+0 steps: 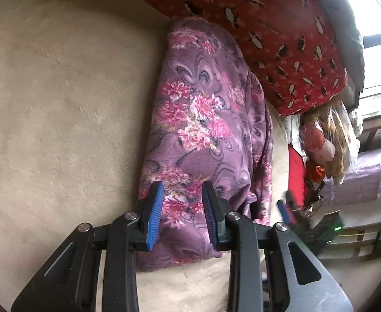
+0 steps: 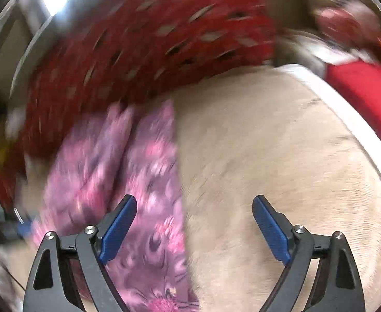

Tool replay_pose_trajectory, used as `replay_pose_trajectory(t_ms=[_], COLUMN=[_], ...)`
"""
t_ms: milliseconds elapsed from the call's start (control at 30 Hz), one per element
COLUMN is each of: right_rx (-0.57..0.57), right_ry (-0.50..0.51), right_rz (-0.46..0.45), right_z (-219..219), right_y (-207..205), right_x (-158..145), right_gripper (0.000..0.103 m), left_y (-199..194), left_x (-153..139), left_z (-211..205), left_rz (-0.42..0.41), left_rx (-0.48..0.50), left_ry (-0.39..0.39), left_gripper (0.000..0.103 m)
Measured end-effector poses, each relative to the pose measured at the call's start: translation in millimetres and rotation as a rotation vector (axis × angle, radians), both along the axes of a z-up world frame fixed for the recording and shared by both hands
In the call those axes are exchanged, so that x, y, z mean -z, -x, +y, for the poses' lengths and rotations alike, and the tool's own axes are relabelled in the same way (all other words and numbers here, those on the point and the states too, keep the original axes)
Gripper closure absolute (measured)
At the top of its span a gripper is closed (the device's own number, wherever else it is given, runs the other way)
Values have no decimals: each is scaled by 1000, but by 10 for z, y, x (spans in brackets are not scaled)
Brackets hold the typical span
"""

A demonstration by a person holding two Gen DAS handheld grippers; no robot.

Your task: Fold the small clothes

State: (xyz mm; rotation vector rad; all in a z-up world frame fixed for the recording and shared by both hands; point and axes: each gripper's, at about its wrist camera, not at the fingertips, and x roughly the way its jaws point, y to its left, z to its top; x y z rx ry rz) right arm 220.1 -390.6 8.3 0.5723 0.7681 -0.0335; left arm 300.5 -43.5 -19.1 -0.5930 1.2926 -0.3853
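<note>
Beige, short-piled fabric [image 1: 60, 109] covered the wide soft surface that filled most of the left wrist view. On it lay the purple floral garment [image 1: 203, 135], folded into a long strip that ran from the near edge toward the far side, where its end met a red patterned cloth [image 1: 281, 39] scattered with dark and pale shapes. The left gripper [image 1: 182, 189] hovered over the near end of that strip. Its blue pads [image 1: 154, 213] stood a little apart, with nothing pinched between them; the printed fleece showed through the gap, lying flat below. To the right, a blurred blue tip of the right gripper [image 1: 285, 212] showed at the garment's far edge. Beyond it sat a heap of items in clear plastic [image 1: 328, 140] and bright window light [image 1: 372, 13] above.

Heavy motion blur smeared the right wrist view. Even so, the same beige fabric [image 2: 281, 156] took up the right half, and the purple floral garment [image 2: 148, 182] lay to the left, its straight edge running down the middle of the picture. The red patterned cloth [image 2: 151, 52] crossed the top. The right gripper [image 2: 194, 202] had its jaws spread wide and empty, the left pad over the garment and the right pad over bare beige. A solid red object [image 2: 367, 98] lay past the surface's white edge at the upper right.
</note>
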Motion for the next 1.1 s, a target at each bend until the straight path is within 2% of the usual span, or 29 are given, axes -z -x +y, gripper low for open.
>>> replay_pose_trajectory(t_ms=[33,133,200,267,300,333,367,400,467,533,567,633,667,700,733,800,900,967,1000,1033,1100], right_rx=[-43,-194,-280,-324,-337,-364,-405,-404,-390,-330,-303,-256,-236,-234,-225,-176,-178,-243,-266,-278,-304], right_ry=[-66,-165,-163,-80,-11,19,17,19,-69,-124,-152,-178,-180,-204,-249,-265,-252,-231,-200,-161,-90], right_rz=[-19,-23,22,103,136,114,76,51,-37,-73,-65,7,78,103,92,68,-51,-71,-61,-45,10], right_z=[7,274,551,828,965,1039,1069,1035,809,532,406,246,185,143,85,-6,-18,122,197,280,494], right_y=[-48,-248,-412,-569,-625,-633,-619,-588,-465,-321,-264,-211,-198,-185,-156,-140,-216,-408,-493,-582,-803], right_x=[-51,-107,-71,24,67,49,-4,-64,-159,-165,-94,160,364,481,518,398,92,-39,-73,-67,25], right_gripper=[10,10,11,11,18,47,69,83,86,89,91,97,97,98,98,93,90,77,56,50,50], left_y=[4,22,28,32,39,52,71,82,125,153,159,138,134,147,178,210,200,182,176,165,156], left_x=[9,29,22,6,-10,-32,-86,-121,-208,-198,-147,65,170,212,184,115,80,86,92,99,94], left_z=[-32,-58,-53,-29,-13,10,36,33,42,30,0,-94,-149,-196,-243,-324,-375,-379,-377,-361,-345], left_rz=[-9,-28,-31,-23,-20,-23,-37,-51,-100,-126,-123,-59,-26,-28,-65,-111,-120,-117,-115,-111,-111], left_rx=[6,16,12,5,7,8,11,11,5,-1,4,24,37,45,56,100,128,120,114,108,102], left_ry=[-4,-1,7,17,18,18,6,-15,-93,-147,-166,-178,-183,-199,-234,-277,-292,-278,-271,-261,-250], left_gripper=[75,69,68,68,68,68,68,66,51,38,38,38,38,38,38,38,38,38,38,38,38])
